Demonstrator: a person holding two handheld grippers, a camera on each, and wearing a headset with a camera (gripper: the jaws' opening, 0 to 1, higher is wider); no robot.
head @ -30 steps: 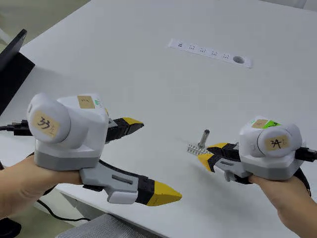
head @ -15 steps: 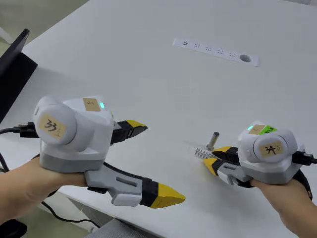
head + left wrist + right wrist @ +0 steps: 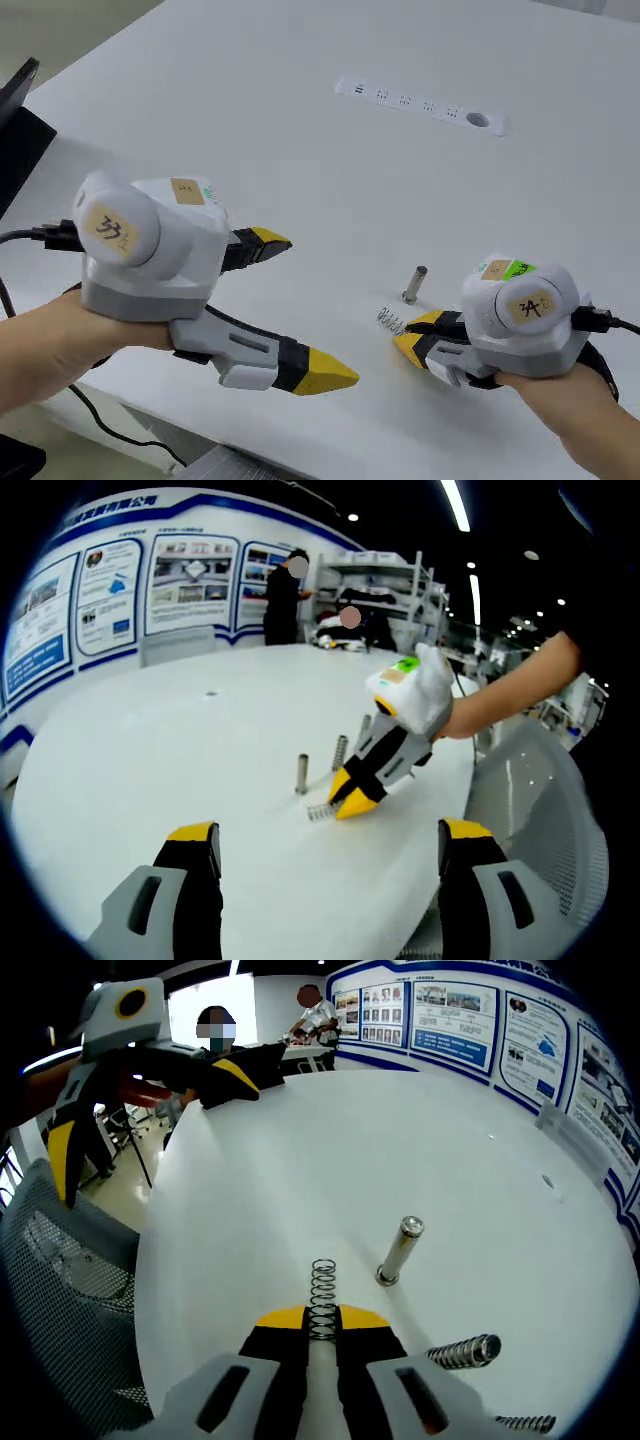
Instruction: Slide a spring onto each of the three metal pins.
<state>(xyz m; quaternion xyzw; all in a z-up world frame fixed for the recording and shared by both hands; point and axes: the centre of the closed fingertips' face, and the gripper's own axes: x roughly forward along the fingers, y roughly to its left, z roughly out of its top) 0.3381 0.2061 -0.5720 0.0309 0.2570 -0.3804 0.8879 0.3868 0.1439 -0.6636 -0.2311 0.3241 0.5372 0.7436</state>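
Observation:
An upright bare metal pin (image 3: 414, 284) (image 3: 399, 1250) (image 3: 301, 774) stands on the white table (image 3: 300, 150). My right gripper (image 3: 408, 334) (image 3: 320, 1322) is shut on one end of a small spring (image 3: 388, 320) (image 3: 322, 1295), which sticks out level just short of the pin and to its left. A second pin (image 3: 465, 1351) with a spring around it lies at the lower right of the right gripper view, with another spring (image 3: 525, 1422) beyond it. My left gripper (image 3: 300, 305) (image 3: 330, 835) hovers open and empty to the left.
A white power strip (image 3: 420, 105) lies at the far side of the table. A dark monitor edge (image 3: 20, 110) stands at the left. The table's near edge runs just under both grippers, with a mesh chair (image 3: 60, 1280) below it.
My right gripper has drawn the spring slightly back from the pin's base toward the near edge. The left gripper stays open in about the same place.

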